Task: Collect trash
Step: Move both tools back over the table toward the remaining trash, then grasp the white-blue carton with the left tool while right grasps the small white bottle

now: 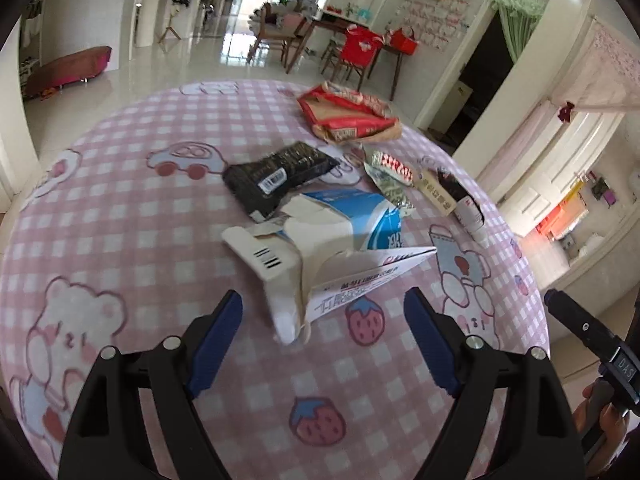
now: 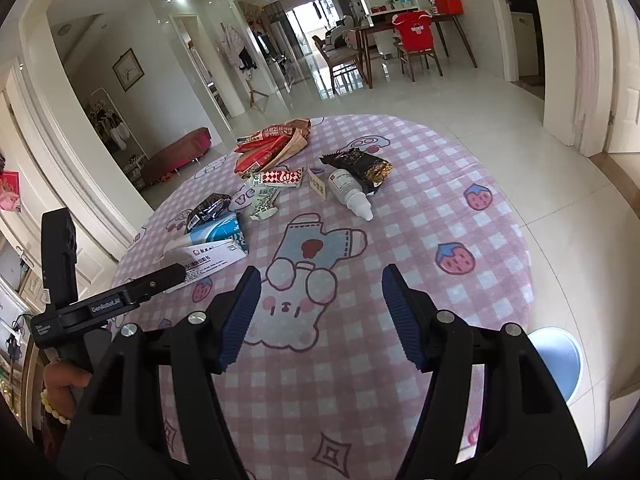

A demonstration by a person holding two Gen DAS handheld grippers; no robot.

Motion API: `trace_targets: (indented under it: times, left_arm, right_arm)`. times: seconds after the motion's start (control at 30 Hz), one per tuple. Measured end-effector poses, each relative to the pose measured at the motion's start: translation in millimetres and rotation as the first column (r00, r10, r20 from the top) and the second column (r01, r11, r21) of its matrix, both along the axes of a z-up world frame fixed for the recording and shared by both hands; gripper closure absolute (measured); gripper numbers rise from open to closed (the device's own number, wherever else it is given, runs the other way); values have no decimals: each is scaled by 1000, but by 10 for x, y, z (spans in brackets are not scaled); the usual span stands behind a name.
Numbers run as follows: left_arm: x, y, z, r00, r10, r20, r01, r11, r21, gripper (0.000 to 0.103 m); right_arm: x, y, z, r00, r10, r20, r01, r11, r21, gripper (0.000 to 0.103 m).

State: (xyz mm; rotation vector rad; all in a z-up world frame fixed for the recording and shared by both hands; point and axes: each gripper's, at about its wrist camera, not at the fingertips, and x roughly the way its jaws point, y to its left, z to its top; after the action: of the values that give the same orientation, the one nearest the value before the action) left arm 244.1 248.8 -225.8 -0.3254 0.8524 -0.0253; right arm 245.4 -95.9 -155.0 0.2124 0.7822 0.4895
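Trash lies on a round table with a pink checked cloth (image 1: 120, 216). A torn white and blue carton (image 1: 320, 240) lies nearest, its end between the tips of my open left gripper (image 1: 323, 312). Behind it lie a black wrapper (image 1: 280, 176), a red and brown bag (image 1: 348, 114) and small packets (image 1: 390, 168). In the right wrist view my right gripper (image 2: 321, 290) is open and empty above the cloth (image 2: 440, 208). Farther off are a white dropper bottle (image 2: 352, 192), a dark snack wrapper (image 2: 366, 168), the red bag (image 2: 268, 148) and the carton (image 2: 216, 240).
A blue bin (image 2: 556, 364) stands on the floor at the table's right edge. The left gripper's body (image 2: 104, 304) shows at left in the right wrist view. A dining table with chairs (image 2: 412, 36) stands far back on the tiled floor.
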Motion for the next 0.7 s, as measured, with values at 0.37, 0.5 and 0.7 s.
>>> trace_targets:
  times: [0.37, 0.5, 0.7]
  left_arm:
    - [276, -184, -59, 997, -81, 1, 81, 996, 25, 76]
    - [217, -295, 1, 994, -104, 41, 103, 994, 25, 93]
    - [91, -347, 129, 992, -87, 86, 83, 995, 51, 94]
  right_arm:
    - [505, 105, -144, 1000, -7, -28, 5, 998, -65, 39]
    - [756, 232, -209, 999, -11, -42, 5, 992, -124, 40]
    - [995, 404, -287, 998, 3, -57, -13, 983, -181, 47]
